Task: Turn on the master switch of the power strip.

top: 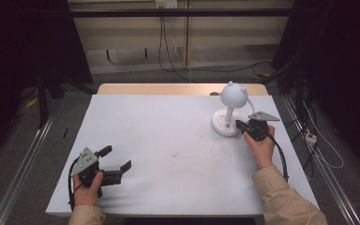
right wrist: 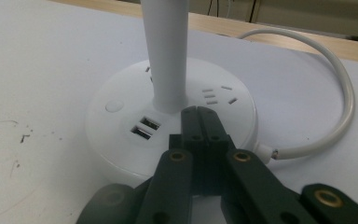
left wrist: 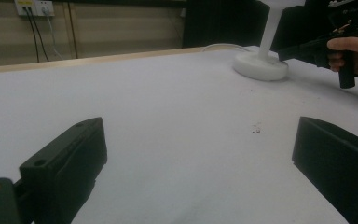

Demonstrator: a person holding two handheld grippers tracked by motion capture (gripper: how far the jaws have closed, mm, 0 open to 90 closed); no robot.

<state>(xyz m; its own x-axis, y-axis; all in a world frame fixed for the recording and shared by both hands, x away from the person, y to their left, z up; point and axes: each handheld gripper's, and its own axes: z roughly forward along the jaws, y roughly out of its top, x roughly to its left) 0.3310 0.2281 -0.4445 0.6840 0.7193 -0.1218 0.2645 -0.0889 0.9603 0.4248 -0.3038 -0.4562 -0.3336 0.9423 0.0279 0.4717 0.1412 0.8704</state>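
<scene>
- The white plastic desk lamp (top: 228, 110), with a round globe head, a straight stem and a flat round base, is found at the far right of the table, its base resting on the white tabletop (top: 168, 154).
- On the base (right wrist: 135, 140) two USB ports, several socket slots and a small round button (right wrist: 114, 106) are seen; the button is left of the stem.
- The right gripper (right wrist: 198, 112) is held with its jaws pressed together and nothing between them, the tips set over the top of the base just in front of the stem (right wrist: 168, 51); contact with the base cannot be confirmed.
- The work is judged to be at an early stage: the base is reached, but the button is not yet touched and the lamp looks unlit.
- A shift of the closed tips toward the button is judged to be what remains.
- The stem is close beside the tips and could be knocked.
- The white cable (right wrist: 340, 93) curls from the base's far side, away from the button.
- The left gripper (top: 115, 161) is held with jaws wide apart and empty, near the front left edge, well apart from the lamp.
- Small dark marks (left wrist: 256, 129) are seen on the tabletop between the two grippers.
</scene>
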